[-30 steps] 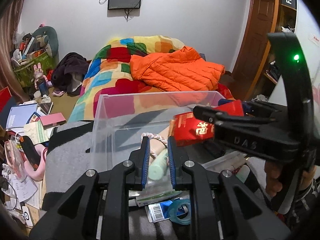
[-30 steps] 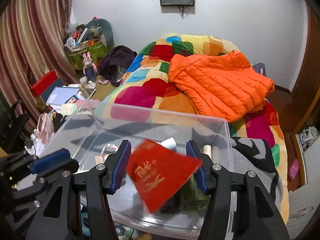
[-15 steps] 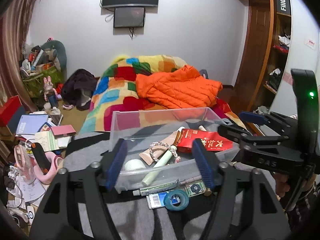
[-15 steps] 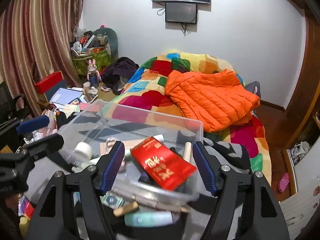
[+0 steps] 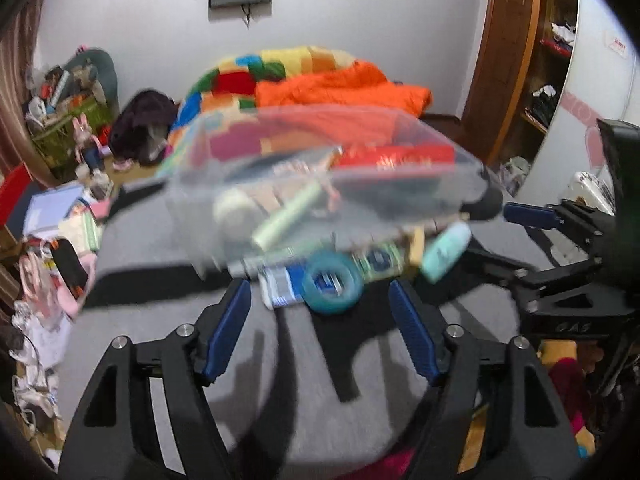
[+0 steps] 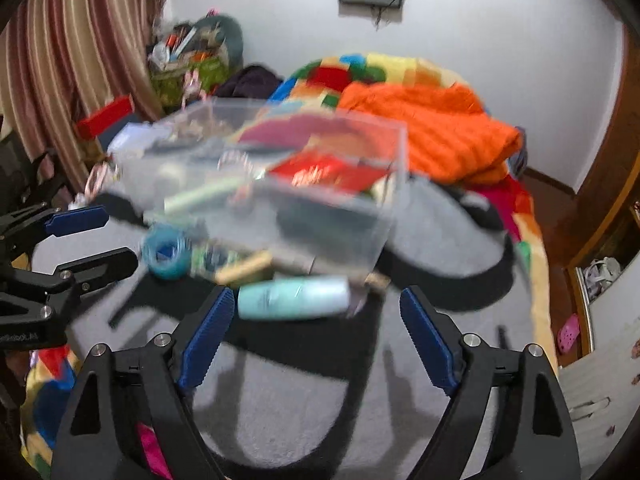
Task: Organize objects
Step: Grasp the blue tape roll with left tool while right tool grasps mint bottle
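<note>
Both pairs of blue-padded fingers stand apart with nothing between them: the left gripper (image 5: 320, 326) is spread wide and empty over the grey blanket (image 5: 328, 408), and the right gripper (image 6: 316, 334) is empty too, its jaws opening further. Everything is blurred.

The clear plastic box (image 5: 320, 172) sits on the blanket beyond both grippers and serves as the landmark. Inside it lie a red packet (image 6: 324, 170) toward its right side, a pale green tube (image 5: 286, 216) slanting across its middle, and a whitish round thing (image 5: 234, 208) at its left front. Just in front of the box, on the blanket, lie a teal tape ring (image 5: 332, 286), a white-and-blue packet (image 5: 280, 286) touching the ring's left, a small green-and-blue packet (image 5: 378, 260) to the ring's right, and a mint-green bottle (image 6: 292, 296) on its side near the box's front right corner. Behind the box, an orange jacket (image 6: 428, 136) rests on a multicoloured quilt (image 5: 280, 64).
</note>
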